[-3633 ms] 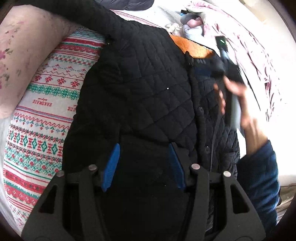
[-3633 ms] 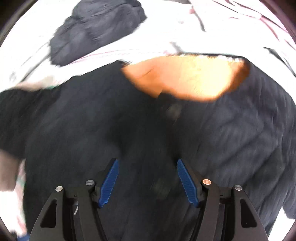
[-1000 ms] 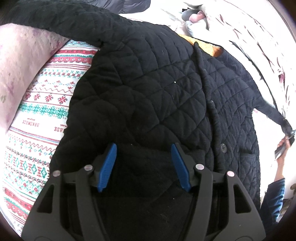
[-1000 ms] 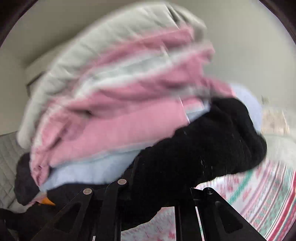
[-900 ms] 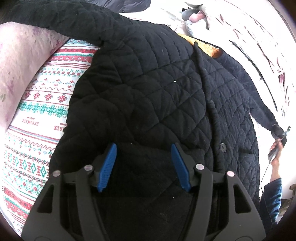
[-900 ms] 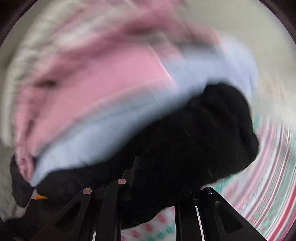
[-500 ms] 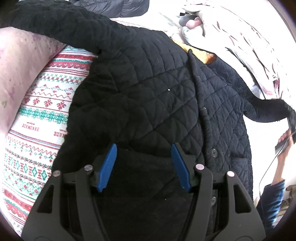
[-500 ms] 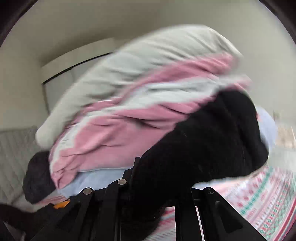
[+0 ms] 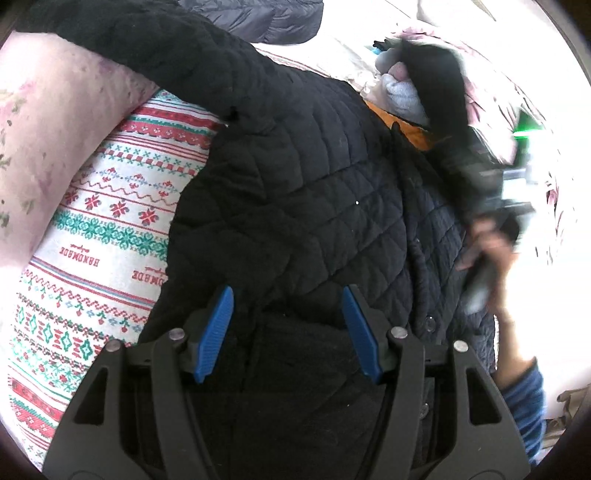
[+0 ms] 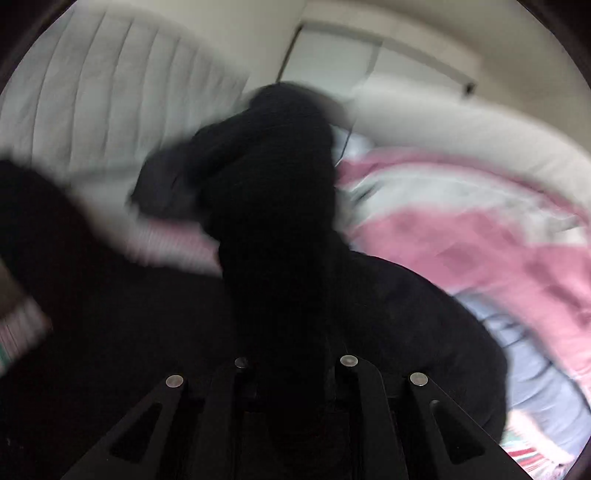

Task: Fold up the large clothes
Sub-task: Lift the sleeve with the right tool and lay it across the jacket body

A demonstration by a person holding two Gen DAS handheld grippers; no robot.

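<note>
A black quilted jacket [image 9: 295, 192] with an orange lining [image 9: 410, 127] lies spread on a patterned blanket [image 9: 99, 236]. My left gripper [image 9: 288, 326] is open and hovers over the jacket's lower hem, its blue pads apart. My right gripper [image 10: 291, 365] is shut on the jacket's right sleeve [image 10: 277, 206], which hides its pads and stands up blurred before the lens. In the left wrist view the right gripper [image 9: 495, 210] carries that sleeve [image 9: 439, 85] over the jacket's right side. The other sleeve [image 9: 122, 51] stretches to the upper left.
A pink floral quilt [image 9: 44, 140] lies at the left. A dark puffer garment [image 9: 273, 18] sits at the far edge. A pile of pink, white and pale blue clothes [image 10: 498, 251] lies to the right, beside the collar.
My right gripper has swung the held sleeve from far out at the right, up and inward over the jacket's right side. My left gripper has hardly moved and stays open.
</note>
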